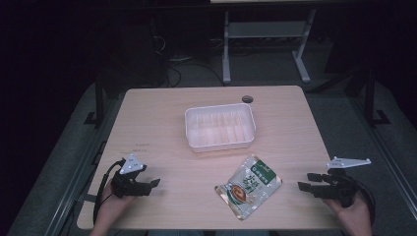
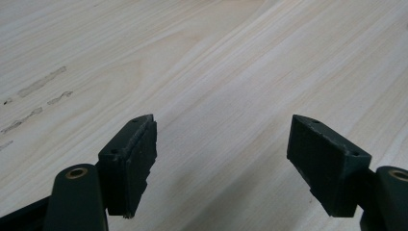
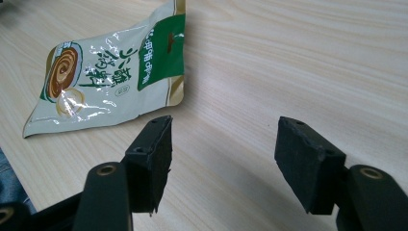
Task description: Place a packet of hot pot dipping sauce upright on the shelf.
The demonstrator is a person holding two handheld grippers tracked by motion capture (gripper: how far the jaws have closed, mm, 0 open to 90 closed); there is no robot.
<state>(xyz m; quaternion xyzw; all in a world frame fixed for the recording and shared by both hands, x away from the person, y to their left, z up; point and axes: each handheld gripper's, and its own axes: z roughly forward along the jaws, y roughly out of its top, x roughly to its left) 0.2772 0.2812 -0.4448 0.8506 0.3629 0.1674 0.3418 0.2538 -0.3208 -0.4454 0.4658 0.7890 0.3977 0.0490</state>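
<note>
Two grippers: we count one per hand, both at the bottom of the high view.
Left gripper (image 1: pixel 153 183): lower left of the high view, jaws spread wide, nothing between them; in its own view (image 2: pixel 221 166) we see bare wood under the gap.
Right gripper (image 1: pixel 306 182): lower right of the high view, jaws wide apart, holding nothing; in its own view (image 3: pixel 223 163) the gap is over bare table.
Pouch (image 1: pixel 248 186): one, green and white snack pack, lying flat in the lower centre of the high view, between the two grippers, nearer the right one; not touched.
Pouch axis: long axis runs diagonally, from lower left to upper right in the high view; green end toward upper right.
Pouch in right gripper view (image 3: pixel 110 72): upper left, just beyond the left jaw tip.
Tray (image 1: pixel 191 135): one, white, empty, centre of the high view, just above the pouch, apart from it.
Table (image 1: pixel 152 123): one, light wood.
</note>
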